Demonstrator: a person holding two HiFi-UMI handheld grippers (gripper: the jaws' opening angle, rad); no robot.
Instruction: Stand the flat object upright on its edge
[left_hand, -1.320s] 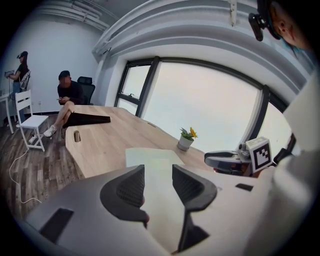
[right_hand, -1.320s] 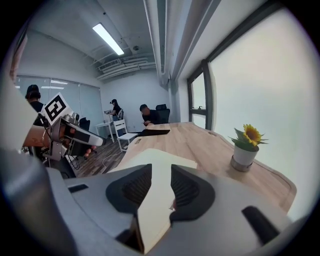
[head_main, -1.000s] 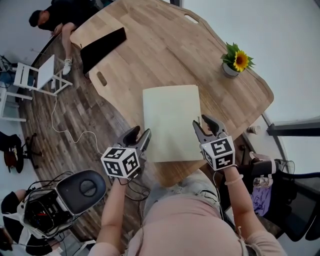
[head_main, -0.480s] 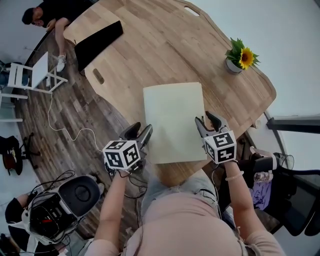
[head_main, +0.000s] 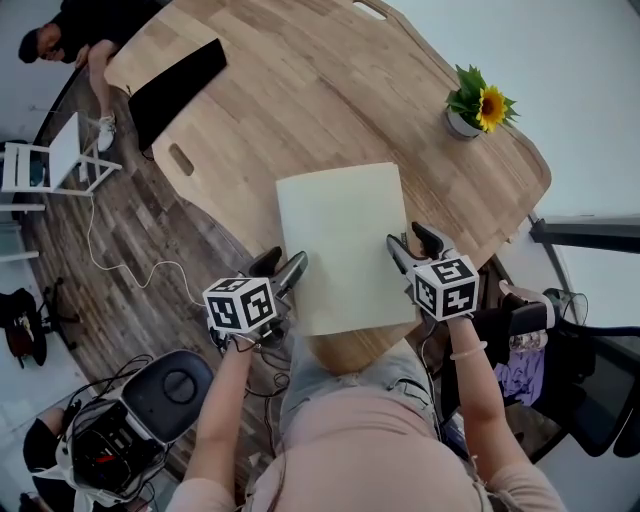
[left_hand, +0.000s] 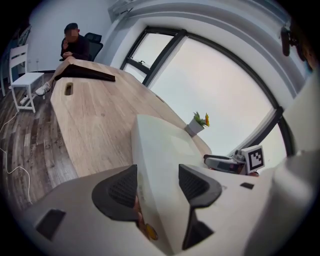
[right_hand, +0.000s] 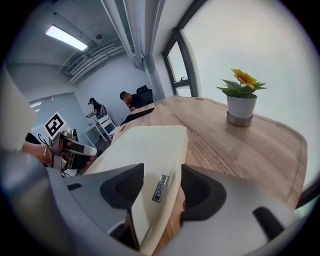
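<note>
Since the earlier frame both tongs are brought lower and opened wider, so that left tongs (head_main: 285, 265) and right tongs (head_main: 418, 240) are set agape astride the side edges of the pad (head_main: 340, 240), laid flat near the bench (head_main: 330, 100) edge and judged light, fairly stiff, best clamped mid-edge.

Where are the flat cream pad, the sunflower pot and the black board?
flat cream pad (head_main: 340, 240), head view, middle of top face
sunflower pot (head_main: 460, 125), head view, white pot wall
black board (head_main: 175, 88), head view, its middle
</note>
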